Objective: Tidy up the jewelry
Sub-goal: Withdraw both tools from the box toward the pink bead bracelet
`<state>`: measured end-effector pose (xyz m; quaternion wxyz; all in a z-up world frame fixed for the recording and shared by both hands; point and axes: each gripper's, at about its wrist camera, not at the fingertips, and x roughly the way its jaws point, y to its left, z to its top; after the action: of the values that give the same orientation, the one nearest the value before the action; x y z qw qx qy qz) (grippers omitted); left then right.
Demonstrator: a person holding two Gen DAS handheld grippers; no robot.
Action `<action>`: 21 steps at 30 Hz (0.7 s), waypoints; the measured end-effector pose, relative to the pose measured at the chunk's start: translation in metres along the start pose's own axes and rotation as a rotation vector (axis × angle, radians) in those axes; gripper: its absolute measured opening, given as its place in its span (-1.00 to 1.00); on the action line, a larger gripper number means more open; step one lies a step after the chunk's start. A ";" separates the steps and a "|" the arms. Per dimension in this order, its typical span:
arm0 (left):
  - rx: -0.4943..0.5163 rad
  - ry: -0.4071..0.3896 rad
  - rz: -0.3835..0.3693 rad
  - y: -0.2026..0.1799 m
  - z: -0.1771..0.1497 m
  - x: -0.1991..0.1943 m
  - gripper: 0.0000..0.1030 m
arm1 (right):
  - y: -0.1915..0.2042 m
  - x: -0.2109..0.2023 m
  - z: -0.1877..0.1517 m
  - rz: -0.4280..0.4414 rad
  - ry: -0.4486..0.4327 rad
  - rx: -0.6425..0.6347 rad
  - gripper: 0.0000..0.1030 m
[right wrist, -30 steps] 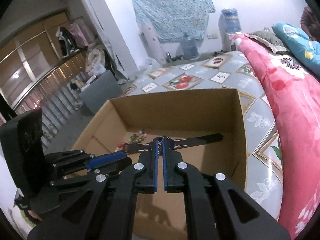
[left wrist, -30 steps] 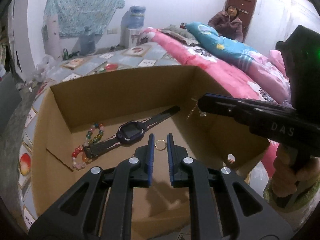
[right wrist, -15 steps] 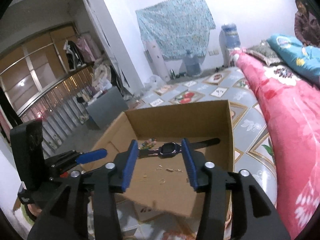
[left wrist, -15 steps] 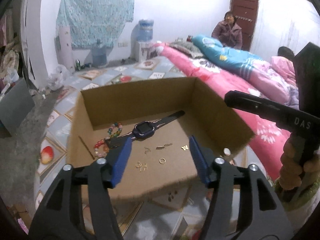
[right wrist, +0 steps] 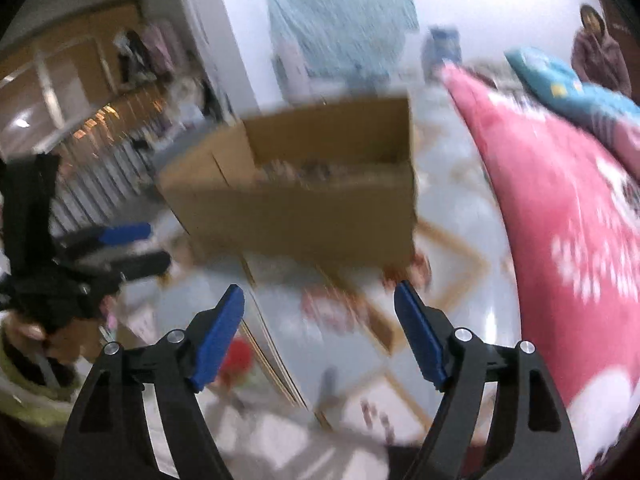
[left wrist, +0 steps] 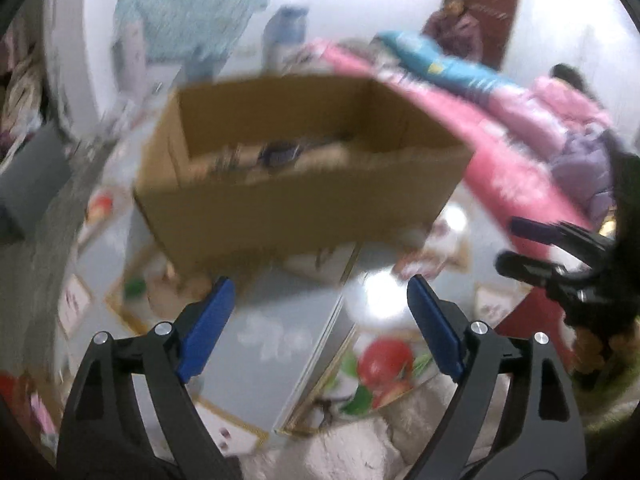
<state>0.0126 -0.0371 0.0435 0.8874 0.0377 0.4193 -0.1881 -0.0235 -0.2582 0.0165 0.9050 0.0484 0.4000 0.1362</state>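
Observation:
Both views are motion-blurred. A brown cardboard box (left wrist: 304, 208) stands on the patterned floor mat ahead; it also shows in the right wrist view (right wrist: 304, 216). Inside it I make out a dark watch (left wrist: 280, 154) and blurred small items. My left gripper (left wrist: 318, 316) is open and empty, low and well back from the box's near wall. My right gripper (right wrist: 320, 320) is open and empty, also back from the box. The right gripper shows at the right edge of the left wrist view (left wrist: 560, 256); the left gripper shows at the left of the right wrist view (right wrist: 112, 248).
A pink quilted bed (right wrist: 560, 208) runs along the right of the box. The floor mat (left wrist: 280, 340) has fruit pictures. A person (left wrist: 456, 20) sits at the far end of the bed. A water dispenser (left wrist: 284, 36) stands by the back wall.
Both grippers opened over the box, then pulled back and down away from it. The box now sits farther off and I see its outer front wall.

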 end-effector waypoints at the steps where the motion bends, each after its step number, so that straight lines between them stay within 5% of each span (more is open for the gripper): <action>1: -0.015 0.037 0.036 -0.001 -0.005 0.011 0.63 | -0.003 0.006 -0.005 -0.017 0.020 0.011 0.47; 9: -0.064 0.161 0.104 -0.001 -0.019 0.059 0.63 | -0.005 0.039 -0.002 -0.100 0.089 0.001 0.47; 21: -0.072 0.192 0.163 0.004 -0.020 0.073 0.64 | 0.003 0.070 -0.006 -0.177 0.163 -0.086 0.77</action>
<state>0.0417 -0.0507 -0.0250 0.8562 0.0576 0.5045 -0.0956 0.0159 -0.2355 -0.0367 0.8792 -0.0369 0.4689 0.0764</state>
